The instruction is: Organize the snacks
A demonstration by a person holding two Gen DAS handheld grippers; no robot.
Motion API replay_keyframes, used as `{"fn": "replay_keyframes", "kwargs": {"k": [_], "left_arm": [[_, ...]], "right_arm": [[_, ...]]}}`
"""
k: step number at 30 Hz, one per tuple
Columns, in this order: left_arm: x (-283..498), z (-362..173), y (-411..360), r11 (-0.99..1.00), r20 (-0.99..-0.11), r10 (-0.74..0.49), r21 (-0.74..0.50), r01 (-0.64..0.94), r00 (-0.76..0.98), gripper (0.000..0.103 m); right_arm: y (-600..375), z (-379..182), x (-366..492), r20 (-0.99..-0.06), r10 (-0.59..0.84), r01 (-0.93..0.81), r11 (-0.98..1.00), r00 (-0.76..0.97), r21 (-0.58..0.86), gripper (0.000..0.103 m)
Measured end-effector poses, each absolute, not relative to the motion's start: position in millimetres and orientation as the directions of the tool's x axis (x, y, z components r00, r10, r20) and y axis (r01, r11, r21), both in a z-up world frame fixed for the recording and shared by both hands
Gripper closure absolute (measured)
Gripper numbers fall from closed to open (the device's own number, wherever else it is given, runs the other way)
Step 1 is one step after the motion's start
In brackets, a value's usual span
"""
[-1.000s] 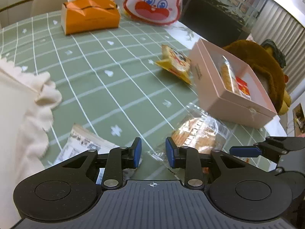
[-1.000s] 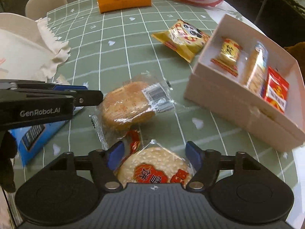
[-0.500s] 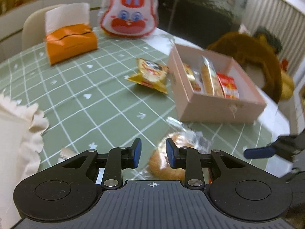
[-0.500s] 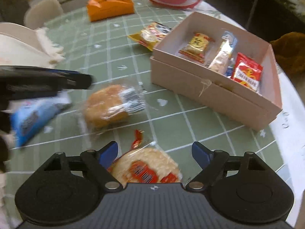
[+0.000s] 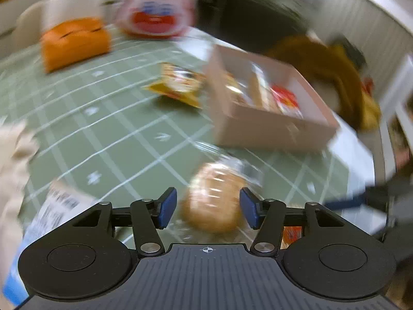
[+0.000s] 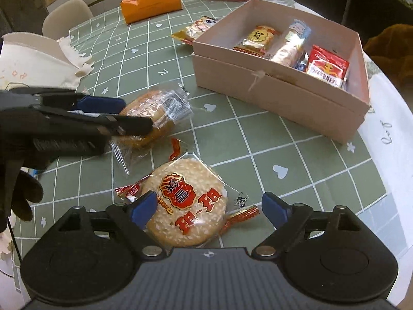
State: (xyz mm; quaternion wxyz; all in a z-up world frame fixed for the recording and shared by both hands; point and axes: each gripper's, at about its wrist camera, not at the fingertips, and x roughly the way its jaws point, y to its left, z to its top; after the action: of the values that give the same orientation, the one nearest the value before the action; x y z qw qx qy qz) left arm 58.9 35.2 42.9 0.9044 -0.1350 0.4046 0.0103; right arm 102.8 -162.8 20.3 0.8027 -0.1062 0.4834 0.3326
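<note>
On your bench (image 6: pixel 296 139): rice cracker (image 6: pixel 184 202) between released right gripper (image 6: pixel 209 206) jaws; bun (image 5: pixel 214 199) between released left gripper (image 5: pixel 207 208) jaws; box (image 6: pixel 278 98) well apart.

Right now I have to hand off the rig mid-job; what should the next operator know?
Left gripper: open, fingers either side of the clear-wrapped bun, not closed on it.
Right gripper: open, straddling the round rice cracker pack, which lies on the table.
Pink box: already holds the yellow pack, the long wrapped snack and the red pack.
Left to do: bun, cracker, the yellow chip bag beside the box, and a blue-white packet near the left gripper.
</note>
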Motion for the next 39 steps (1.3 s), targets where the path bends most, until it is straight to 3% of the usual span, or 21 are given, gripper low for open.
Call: {"fn": "replay_keyframes", "kwargs": {"k": [8,14,15,16,18,21,23,24,25,32,39], "left_arm": [[47,52,63,0.88,-0.74,-0.021,-0.333,-0.338,0.672,0.045],[33,69,65,0.904,-0.754,0.144,-0.164,-0.396,0.641,0.045],[29,71,67,0.903,-0.753,0.159,-0.151,-0.403,0.639,0.046],[26,74,70,0.899,-0.752,0.181,-0.134,-0.416,0.634,0.056],[17,77,77,0.894,-0.752,0.21,-0.111,-0.435,0.624,0.057],[8,79,86,0.89,-0.753,0.194,-0.134,-0.435,0.629,0.057],[5,79,90,0.893,-0.752,0.185,-0.14,-0.428,0.633,0.057],[5,79,91,0.893,-0.752,0.178,-0.147,-0.425,0.635,0.057],[5,78,93,0.894,-0.753,0.168,-0.156,-0.42,0.637,0.057],[17,67,76,0.915,-0.754,0.011,-0.258,-0.311,0.657,0.057],[37,56,7,0.937,-0.738,-0.235,-0.346,-0.056,0.632,0.057]], "right_arm": [[-156,33,114,-0.828,0.455,-0.637,0.753,0.327,0.163,0.013],[-114,45,139,-0.815,0.542,-0.532,0.761,0.204,0.372,0.013],[-104,42,140,-0.821,0.538,-0.513,0.768,0.192,0.384,0.013],[-93,40,141,-0.827,0.531,-0.503,0.774,0.186,0.384,0.013],[-68,35,141,-0.842,0.502,-0.52,0.781,0.196,0.345,0.013],[-40,25,140,-0.869,0.446,-0.572,0.779,0.216,0.258,0.016],[-36,25,137,-0.871,0.427,-0.579,0.784,0.244,0.223,0.029],[-36,28,135,-0.871,0.431,-0.593,0.774,0.236,0.222,0.041],[-38,31,136,-0.87,0.438,-0.6,0.766,0.226,0.23,0.043],[-103,69,134,-0.818,0.484,-0.572,0.782,0.311,0.245,0.044],[-183,62,125,-0.837,0.34,-0.481,0.87,0.43,0.106,0.044]]}}
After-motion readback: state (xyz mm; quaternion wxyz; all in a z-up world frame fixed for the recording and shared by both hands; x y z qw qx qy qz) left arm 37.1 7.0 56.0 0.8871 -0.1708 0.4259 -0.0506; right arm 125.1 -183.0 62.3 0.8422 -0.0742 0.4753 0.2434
